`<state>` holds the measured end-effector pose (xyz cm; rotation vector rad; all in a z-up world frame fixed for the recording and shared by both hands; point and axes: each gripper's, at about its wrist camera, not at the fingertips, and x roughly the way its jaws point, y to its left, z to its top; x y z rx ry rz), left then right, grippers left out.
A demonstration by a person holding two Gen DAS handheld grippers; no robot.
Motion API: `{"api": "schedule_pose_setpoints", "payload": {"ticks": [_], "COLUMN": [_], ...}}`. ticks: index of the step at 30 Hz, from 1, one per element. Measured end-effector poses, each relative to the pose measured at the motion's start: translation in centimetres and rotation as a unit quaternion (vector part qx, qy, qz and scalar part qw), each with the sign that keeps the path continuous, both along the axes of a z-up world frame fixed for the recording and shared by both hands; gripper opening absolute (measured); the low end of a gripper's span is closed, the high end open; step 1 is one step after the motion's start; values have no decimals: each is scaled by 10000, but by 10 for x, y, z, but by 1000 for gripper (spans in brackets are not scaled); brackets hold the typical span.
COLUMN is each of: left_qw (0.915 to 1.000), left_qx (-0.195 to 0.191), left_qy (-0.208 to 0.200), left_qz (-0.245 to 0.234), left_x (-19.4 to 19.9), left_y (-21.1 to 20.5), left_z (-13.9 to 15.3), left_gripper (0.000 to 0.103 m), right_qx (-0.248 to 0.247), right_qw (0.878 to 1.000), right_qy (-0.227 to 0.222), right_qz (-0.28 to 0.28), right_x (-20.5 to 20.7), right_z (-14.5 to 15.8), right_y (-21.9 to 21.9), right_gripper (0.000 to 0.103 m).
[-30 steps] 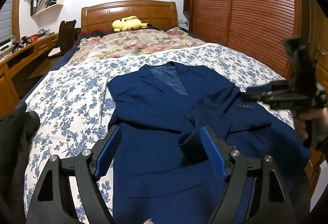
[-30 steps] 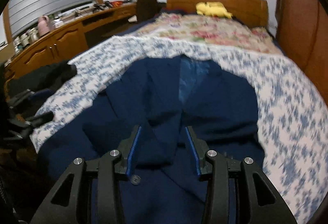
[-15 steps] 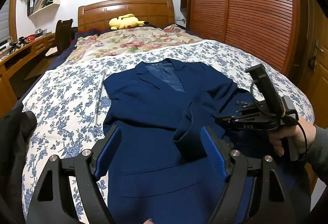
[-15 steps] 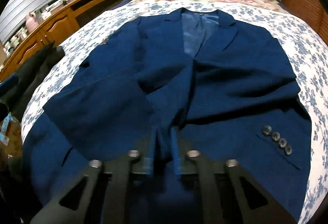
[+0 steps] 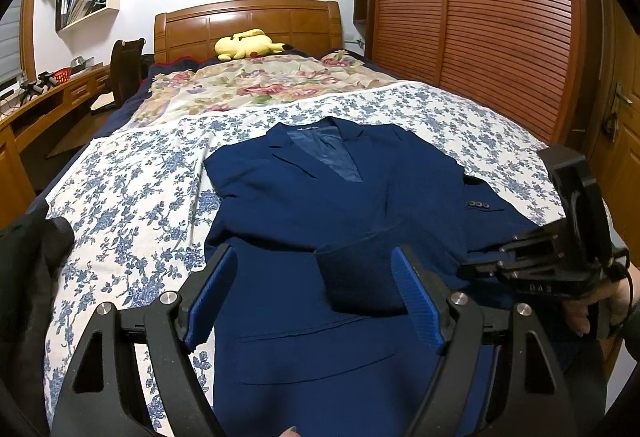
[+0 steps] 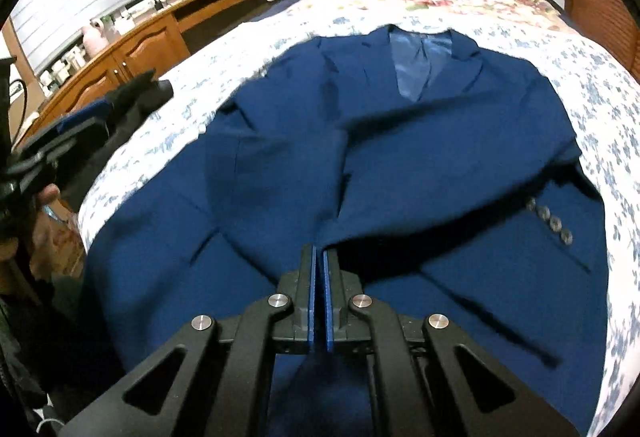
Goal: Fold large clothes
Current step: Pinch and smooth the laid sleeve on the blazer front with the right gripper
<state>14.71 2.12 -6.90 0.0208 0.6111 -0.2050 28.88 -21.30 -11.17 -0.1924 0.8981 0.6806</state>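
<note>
Right wrist view: our right gripper (image 6: 319, 269) pinches the navy-blue wool suit jacket's (image 6: 400, 141) sleeve at 6 o'clock for folding; our left gripper (image 5: 312, 291) gapes empty.

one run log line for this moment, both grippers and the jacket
task: fold | left gripper: open above navy blue suit jacket | right gripper: shut, grip unclear | jacket: flat on floral bedsheet

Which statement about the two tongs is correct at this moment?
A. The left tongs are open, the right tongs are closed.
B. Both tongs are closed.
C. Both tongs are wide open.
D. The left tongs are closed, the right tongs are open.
A: the left tongs stand wide apart over the blue jacket, while the right tongs have their blue pads nearly together.
</note>
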Motion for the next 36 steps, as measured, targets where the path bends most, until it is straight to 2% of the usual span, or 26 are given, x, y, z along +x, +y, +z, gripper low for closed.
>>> {"api": "schedule_pose_setpoints", "payload": {"ticks": [5, 6, 8, 10, 13, 21, 25, 29, 33, 36], "left_qw": [10000, 10000, 10000, 10000, 10000, 9999, 9999, 9998, 9998, 9997], "left_qx": [7, 10, 3, 0, 2, -39, -64, -79, -106, -116], "left_qy": [-8, -11, -14, -23, -27, -60, -89, -122, -135, -146], "left_qz": [-1, -1, 6, 3, 14, 98, 117, 121, 142, 150], "left_x": [0, 0, 0, 0, 1, 0, -1, -4, -4, -5], "left_y": [0, 0, 1, 0, 1, 10, 13, 16, 19, 20], "left_z": [0, 1, 2, 1, 2, 6, 7, 9, 9, 10], "left_gripper": [80, 80, 80, 80, 80, 80, 80, 80, 80, 80], "right_qx": [-73, -56, -48, 16, 19, -4, 86, 149, 88, 189], "right_qw": [9999, 9998, 9995, 9988, 9985, 9996, 9997, 9993, 9991, 9987], "right_qy": [-105, -159, -312, -465, -527, -271, 218, 350, 350, 230], "right_qz": [-27, -41, -103, -136, -151, -27, -5, -22, 208, 408], "right_x": [-1, -2, -2, -4, 7, 39, 60, 67, 61, 49], "right_z": [10, 16, 24, 28, 29, 17, 3, 1, 3, 12], "right_y": [-2, -3, -5, -8, -2, 24, 35, 36, 41, 43], "right_gripper": [4, 8, 22, 44, 50, 50, 50, 49, 6, 5]}}
